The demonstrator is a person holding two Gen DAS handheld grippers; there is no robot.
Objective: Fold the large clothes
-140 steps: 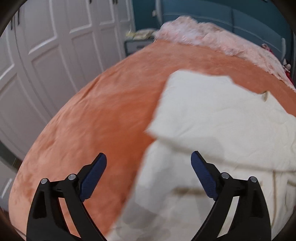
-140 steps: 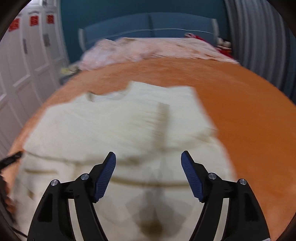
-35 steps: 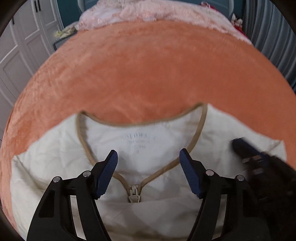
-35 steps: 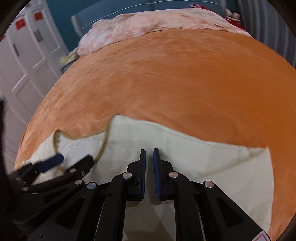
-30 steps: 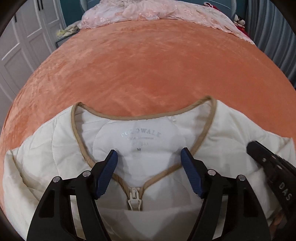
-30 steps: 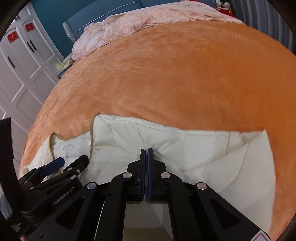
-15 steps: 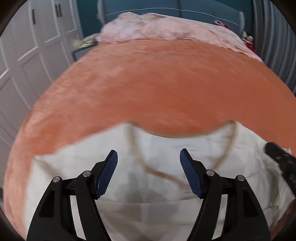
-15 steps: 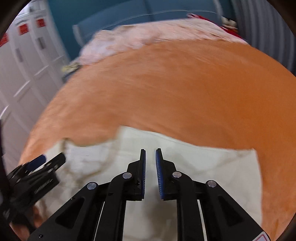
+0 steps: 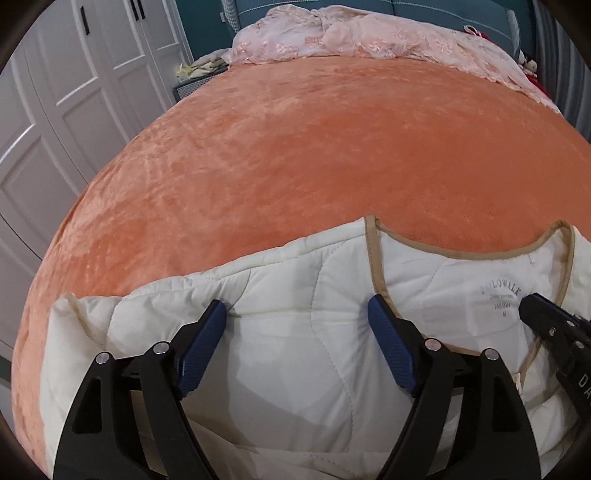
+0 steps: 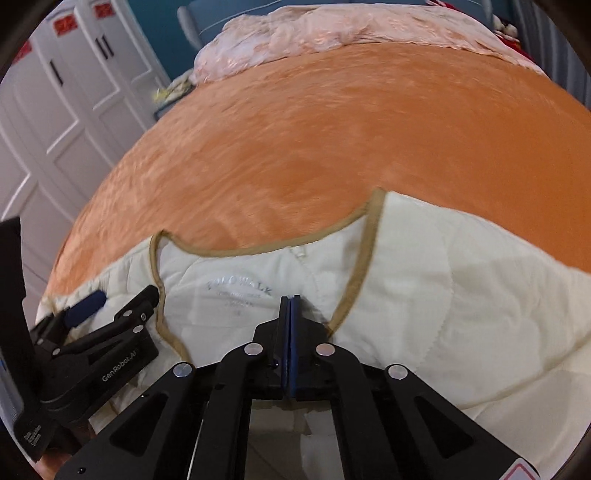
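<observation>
A cream quilted jacket point(image 9: 295, 302) with tan neckline trim lies folded on the orange bed cover point(image 9: 332, 140), collar facing away. My left gripper point(image 9: 297, 317) is open, its blue pads point(image 9: 207, 332) resting on the jacket's left shoulder. My right gripper point(image 10: 290, 299) is shut, its tips at the collar label area of the jacket point(image 10: 461, 295); whether it pinches fabric is unclear. The right gripper also shows at the right edge of the left wrist view point(image 9: 554, 332), and the left gripper shows at the left of the right wrist view point(image 10: 96, 317).
A pink lace cover point(image 9: 354, 37) lies bunched at the bed's head against a teal headboard point(image 9: 443, 7). White wardrobe doors point(image 9: 74, 92) stand to the left. A small nightstand point(image 9: 188, 81) sits beside the bed.
The left gripper has shifted left from the neckline to the jacket's left shoulder. The right gripper has closed fully and moved left to the collar label.
</observation>
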